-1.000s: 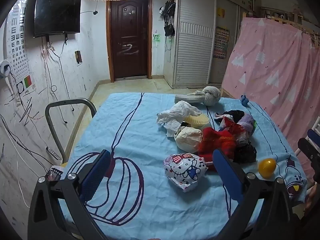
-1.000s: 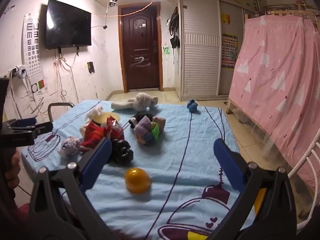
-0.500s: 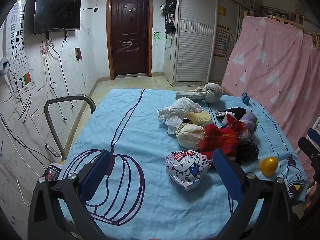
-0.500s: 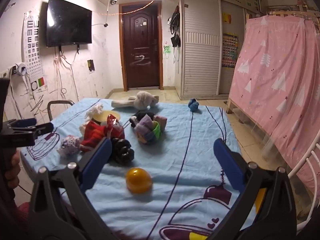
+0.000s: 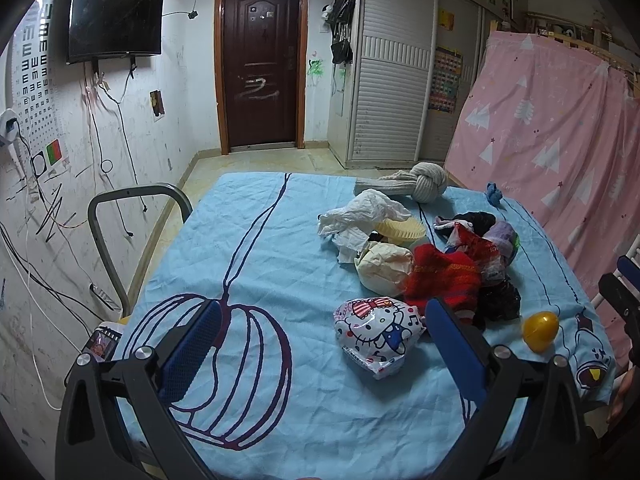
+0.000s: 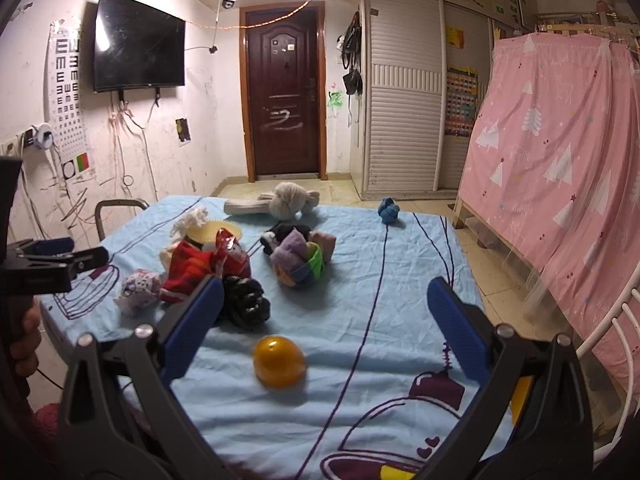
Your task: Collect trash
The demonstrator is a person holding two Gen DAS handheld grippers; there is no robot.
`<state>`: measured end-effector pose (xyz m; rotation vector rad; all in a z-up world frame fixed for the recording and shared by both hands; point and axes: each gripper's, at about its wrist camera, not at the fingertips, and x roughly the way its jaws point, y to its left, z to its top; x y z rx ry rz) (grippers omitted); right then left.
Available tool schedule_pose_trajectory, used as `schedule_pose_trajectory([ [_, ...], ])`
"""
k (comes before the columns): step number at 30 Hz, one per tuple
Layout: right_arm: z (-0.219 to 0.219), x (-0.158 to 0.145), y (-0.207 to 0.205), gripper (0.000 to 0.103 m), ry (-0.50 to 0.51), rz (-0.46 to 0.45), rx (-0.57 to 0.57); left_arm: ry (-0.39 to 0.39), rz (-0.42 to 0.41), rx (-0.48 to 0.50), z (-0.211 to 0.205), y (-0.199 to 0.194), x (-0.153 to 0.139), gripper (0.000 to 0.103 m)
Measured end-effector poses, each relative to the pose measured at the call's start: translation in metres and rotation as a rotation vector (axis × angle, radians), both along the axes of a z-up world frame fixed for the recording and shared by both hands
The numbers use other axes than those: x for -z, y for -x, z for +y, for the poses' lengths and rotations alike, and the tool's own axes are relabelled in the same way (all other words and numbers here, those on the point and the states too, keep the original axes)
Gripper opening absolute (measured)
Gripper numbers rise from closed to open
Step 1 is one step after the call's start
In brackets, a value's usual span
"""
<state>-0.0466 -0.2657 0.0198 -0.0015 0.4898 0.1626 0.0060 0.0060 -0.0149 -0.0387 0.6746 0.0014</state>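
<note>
1. Blue cloth covers the table (image 5: 256, 248), where trash is mixed with socks in a pile near the right side.
2. Both the left tool (image 5: 320, 344) and right tool (image 6: 320, 320) are held wide open, empty.
3. Socks could be grabbed along with the printed wrapper (image 5: 378, 330); the yellow egg (image 6: 279, 365) could be knocked into rolling.

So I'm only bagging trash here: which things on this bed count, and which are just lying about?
Likely trash:
Hello Kitty wrapper
crumpled white paper
red foil wrapper
black plastic bag

Lying about:
yellow plastic egg
knotted grey scarf
red knit garment
blue sock ball
</note>
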Motion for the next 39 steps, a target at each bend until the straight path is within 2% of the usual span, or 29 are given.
schedule_pose_trajectory([
  [39, 0.0049, 0.003, -0.0028, 0.098, 0.006, -0.003, -0.001, 0.005, 0.006, -0.002, 0.0033, 0.0002, 0.0004, 0.093],
])
